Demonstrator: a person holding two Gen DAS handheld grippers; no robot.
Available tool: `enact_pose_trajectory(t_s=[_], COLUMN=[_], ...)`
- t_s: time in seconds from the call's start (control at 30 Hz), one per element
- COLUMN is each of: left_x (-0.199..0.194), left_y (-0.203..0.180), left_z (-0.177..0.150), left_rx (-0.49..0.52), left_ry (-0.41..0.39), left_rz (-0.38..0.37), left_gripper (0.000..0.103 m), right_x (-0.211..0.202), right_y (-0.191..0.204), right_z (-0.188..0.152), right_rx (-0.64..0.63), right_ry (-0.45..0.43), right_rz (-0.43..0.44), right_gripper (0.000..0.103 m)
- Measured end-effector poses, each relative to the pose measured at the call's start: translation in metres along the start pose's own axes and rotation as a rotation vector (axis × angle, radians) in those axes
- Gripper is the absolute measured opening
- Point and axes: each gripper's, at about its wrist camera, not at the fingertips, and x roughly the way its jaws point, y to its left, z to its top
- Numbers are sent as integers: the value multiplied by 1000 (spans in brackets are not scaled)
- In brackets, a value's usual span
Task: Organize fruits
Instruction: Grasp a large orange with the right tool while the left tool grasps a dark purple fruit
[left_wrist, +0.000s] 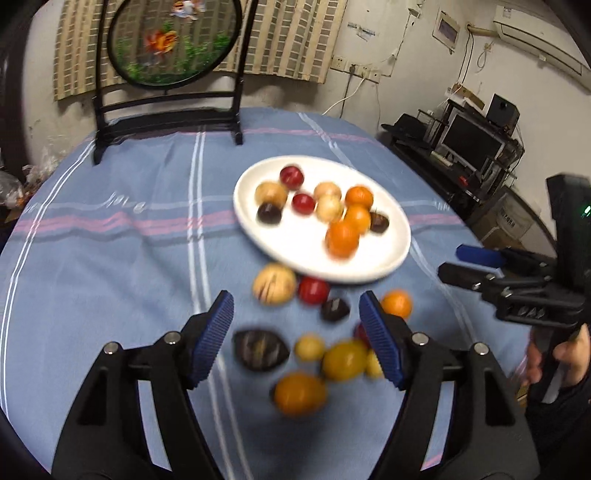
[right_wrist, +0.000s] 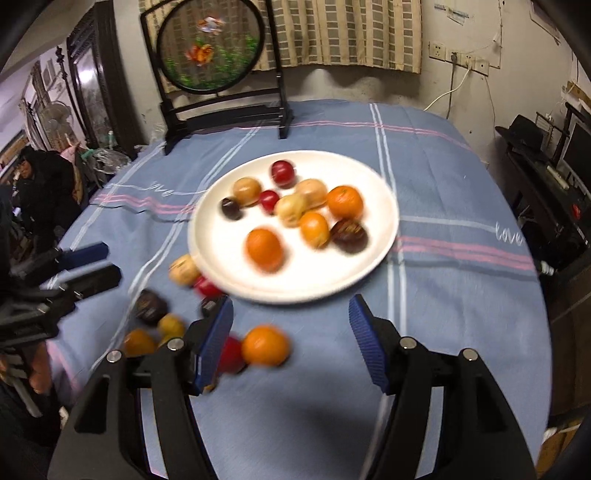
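Clearly both tools are empty. The left gripper (left_wrist: 297, 338) has its jaws apart with nothing between the pads, and it hangs over the loose fruit on the cloth (left_wrist: 110, 266). The right gripper (right_wrist: 291, 341) is likewise spread and bare, with an orange (right_wrist: 266, 345) just ahead of its left pad and a red fruit (right_wrist: 231, 354) partly hidden behind that pad.

About ten fruits already sit on the plate (right_wrist: 236, 280). The rest lie on the cloth by the plate's near rim: a tan fruit (left_wrist: 274, 283), a red one (left_wrist: 313, 290), two dark ones, a few yellow and orange pieces, all bunched close and some touching.

The step in hand looks like picking the next piece. Both views are smeared, so settle each hand before closing. Take an outlying fruit first: the orange for the right, the large dark fruit (left_wrist: 260, 349) for the left. Bring the pads down either side of its widest part. Close gently, since round fruit can squirt out and roll. Keep the two tools well apart over the cluster.
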Motion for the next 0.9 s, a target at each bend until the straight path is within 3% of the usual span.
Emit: enact_pose_trajectory(t_s=[0.17,0.33,0.53,0.77,0.9], left_x=[-10,-14,-15,-10,-5], left_y=[8,10,6,10,16], left_z=[-46,-66,-73,-70,-67], left_rx=[-27,-33,-22,-35,-52], left_ry=[42,57,63,71,81], left_rz=[-37,-60,-81,-76,-74], left_gripper=[72,72,73,73,73], right_x=[-2,5,18,57,70], right_y=[17,17,21,-1,-1], right_z=[-42,-60,-54,-42,-36], right_rx=[41,60,-56,-43,-40], right_ry=[35,54,2,94,118], right_rz=[19,-17,-98,-123,-92], right_gripper=[66,66,65,65,65])
